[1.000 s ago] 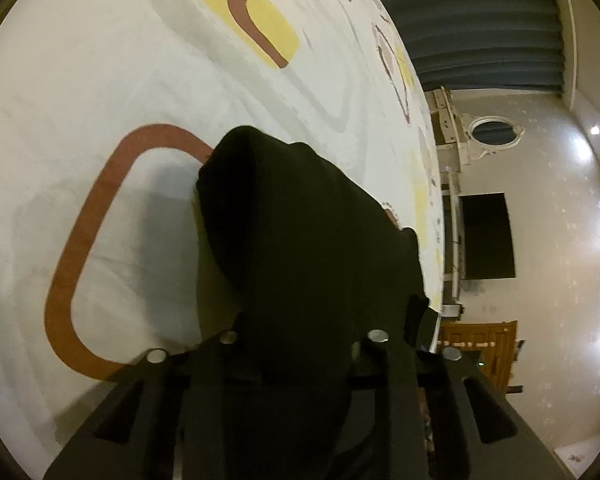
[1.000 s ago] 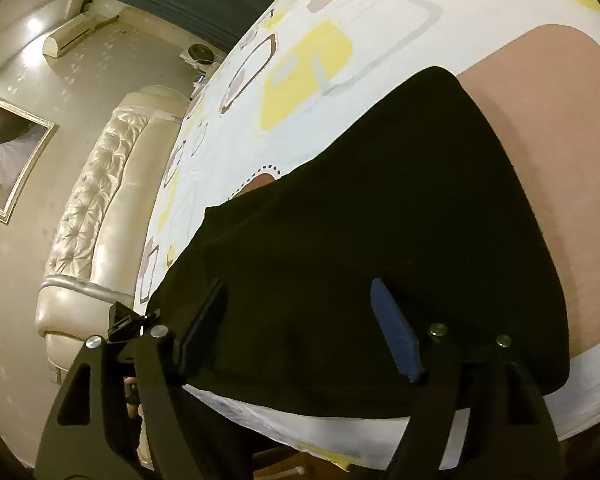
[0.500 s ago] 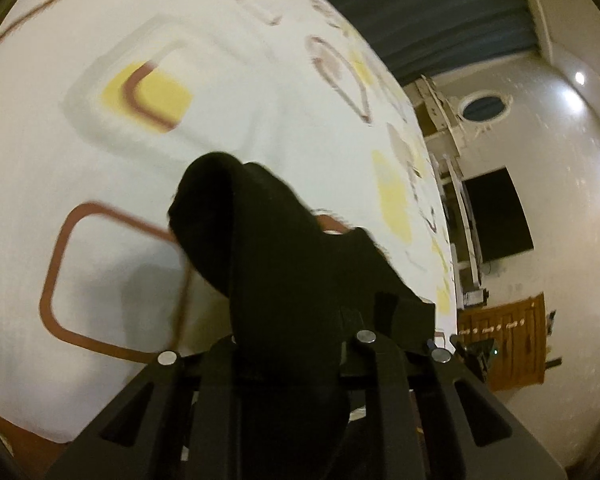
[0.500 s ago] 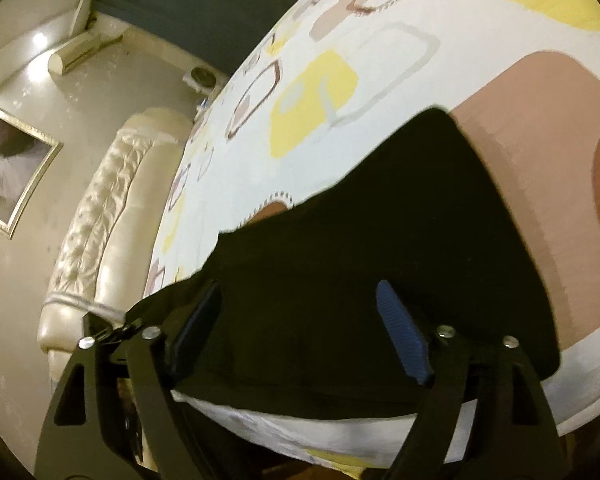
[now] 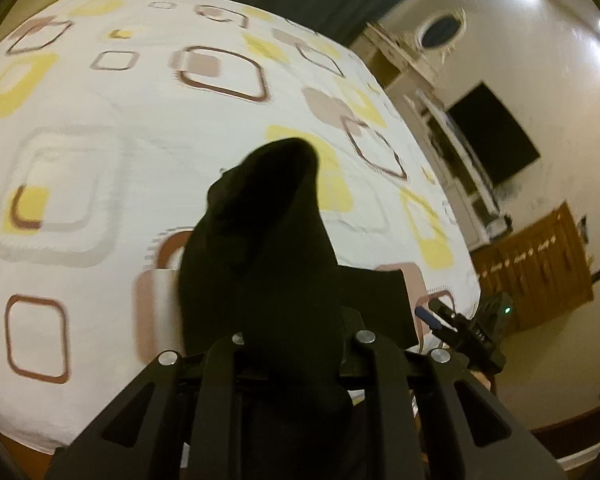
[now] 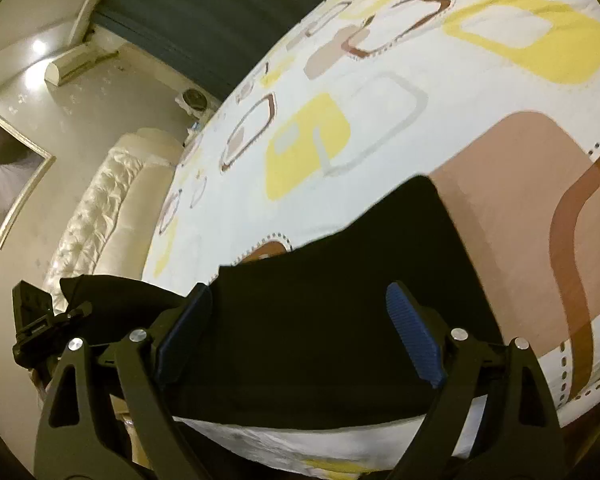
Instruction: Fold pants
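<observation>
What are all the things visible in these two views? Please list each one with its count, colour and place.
pants: one, black, near edge of bed, one end lifted
bed cover: one, white with yellow and brown squares, under pants
headboard: one, cream, tufted, end of bed
picture: one, framed, wall
television: one, black, wall
cabinet: one, brown wood, beside bed
left gripper: shut on pants
right gripper: open above pants
</observation>
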`<state>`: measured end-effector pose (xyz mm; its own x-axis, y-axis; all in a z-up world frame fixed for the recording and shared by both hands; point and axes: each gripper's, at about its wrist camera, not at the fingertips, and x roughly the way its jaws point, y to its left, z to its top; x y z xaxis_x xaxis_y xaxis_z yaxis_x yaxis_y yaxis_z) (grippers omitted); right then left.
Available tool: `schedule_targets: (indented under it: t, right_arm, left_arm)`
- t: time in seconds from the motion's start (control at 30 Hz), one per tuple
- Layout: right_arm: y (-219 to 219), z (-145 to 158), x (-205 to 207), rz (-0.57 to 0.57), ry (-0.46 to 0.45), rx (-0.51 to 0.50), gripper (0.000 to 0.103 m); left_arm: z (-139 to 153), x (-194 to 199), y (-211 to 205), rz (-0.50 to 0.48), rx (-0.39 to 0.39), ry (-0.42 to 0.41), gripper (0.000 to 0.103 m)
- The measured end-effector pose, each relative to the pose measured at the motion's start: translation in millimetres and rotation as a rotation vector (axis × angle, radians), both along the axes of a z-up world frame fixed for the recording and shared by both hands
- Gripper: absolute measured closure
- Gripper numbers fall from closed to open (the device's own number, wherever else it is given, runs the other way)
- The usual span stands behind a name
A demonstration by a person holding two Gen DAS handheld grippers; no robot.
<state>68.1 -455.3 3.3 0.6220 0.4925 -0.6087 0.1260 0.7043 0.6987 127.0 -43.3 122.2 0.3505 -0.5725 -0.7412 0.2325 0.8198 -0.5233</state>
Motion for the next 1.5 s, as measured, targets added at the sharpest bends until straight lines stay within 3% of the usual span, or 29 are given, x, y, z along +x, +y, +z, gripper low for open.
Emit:
schedule_targets:
  t: [0.1, 0.37, 0.47, 0.73, 1.1, 1.2, 1.27, 1.5]
  right_arm:
    - [-6, 5, -2, -0.02, -0.015, 0.004, 0.014]
    - [-35, 10, -7, -0.101, -0.039, 0.036, 0.014]
    - [-42, 8, -7, -0.118, -0.037, 0.048, 0.014]
    - [-51, -4, -8, -0.14, -0.013, 0.065, 0.014]
    - [-56, -8, -6, -0.15, -0.01, 0.08, 0.014]
    - [-56, -8, -7, -0.15, -0.008, 0.083, 0.014]
    - [-56, -9, -8, -0.15, -0.008, 0.079, 0.014]
    - [-64, -8, -10, -0.166, -0.011, 0.083, 0.014]
  left_arm:
    - [-7, 3, -44, -0.036, 0.08, -0.009, 0.086]
    - [-60, 8, -147, -0.117, 0.168, 0.077, 0.086]
    - [-77, 4, -178, -0.126, 0.253, 0.064, 0.086]
    - [-115, -5, -221, -0.103, 0.447, 0.003, 0.086]
    - [-131, -19, -248, -0.046, 0.596, -0.097, 0.082]
    - [-131, -26, -251, -0.056, 0.585, -0.13, 0.071]
    - [-130, -31, -253, -0.086, 0.548, -0.145, 0.054]
    - [-106, -60, -254, -0.18, 0.368, -0.19, 0.04]
